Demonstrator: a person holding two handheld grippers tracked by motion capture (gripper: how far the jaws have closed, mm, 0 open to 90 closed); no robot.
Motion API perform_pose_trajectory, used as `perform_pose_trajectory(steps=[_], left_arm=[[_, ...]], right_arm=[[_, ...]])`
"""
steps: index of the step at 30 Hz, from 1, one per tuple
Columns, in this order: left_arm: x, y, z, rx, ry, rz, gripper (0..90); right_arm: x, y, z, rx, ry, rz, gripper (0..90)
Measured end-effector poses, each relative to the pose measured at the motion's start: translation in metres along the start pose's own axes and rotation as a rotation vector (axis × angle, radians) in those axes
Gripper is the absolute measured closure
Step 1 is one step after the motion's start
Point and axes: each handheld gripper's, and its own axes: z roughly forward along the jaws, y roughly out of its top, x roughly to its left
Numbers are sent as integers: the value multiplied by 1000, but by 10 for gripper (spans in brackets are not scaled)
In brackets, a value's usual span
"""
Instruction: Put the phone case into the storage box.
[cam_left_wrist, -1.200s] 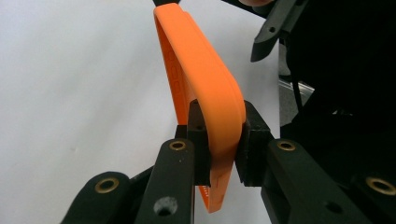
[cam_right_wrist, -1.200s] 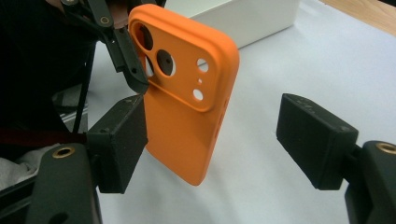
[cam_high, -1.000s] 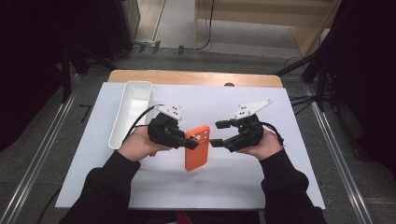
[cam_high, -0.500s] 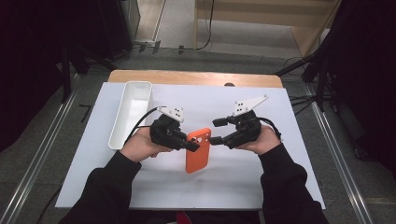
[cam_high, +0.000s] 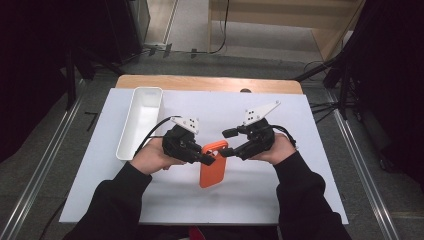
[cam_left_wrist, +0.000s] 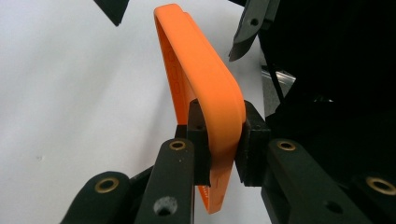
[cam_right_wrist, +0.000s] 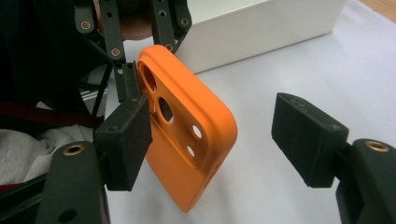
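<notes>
An orange phone case (cam_high: 213, 167) with camera holes is held off the white table cover, its lower end toward the person. My left gripper (cam_high: 209, 159) is shut on the case's side edge; in the left gripper view both pads (cam_left_wrist: 250, 140) press on the orange rim (cam_left_wrist: 205, 84). My right gripper (cam_high: 224, 143) stands open around the case's camera end. In the right gripper view the case (cam_right_wrist: 187, 140) sits between the jaws (cam_right_wrist: 217, 142): the left pad (cam_right_wrist: 126, 140) is at its edge, the right pad well clear. These jaws have just been closing.
An empty long white tray (cam_high: 126, 145) lies to the left of the hands, also seen behind the case as a white wall (cam_right_wrist: 252, 23). The white cover (cam_high: 300, 190) spreads over a wooden table (cam_high: 210, 82). Dark stands and rails flank the table.
My right gripper has shifted slightly left, so its jaws now straddle the case's top end, and they have narrowed a little. The left gripper and case have stayed put.
</notes>
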Motion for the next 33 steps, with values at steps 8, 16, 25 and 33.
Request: perform_pose_trajectory(steps=[8, 16, 25, 33], left_arm=[[2, -1, 0, 5, -16, -7, 786], [0, -1, 1, 14, -30, 14, 783], [1, -1, 1, 13, -36, 18, 783], [5, -3, -2, -6, -31, -16, 767]], right_arm=[[-1, -1, 4, 15, 38, 0, 354], [-4, -3, 6, 12, 72, 1, 434], [-5, -4, 8, 15, 125, -12, 572], [-7, -7, 4, -7, 164, -19, 703]])
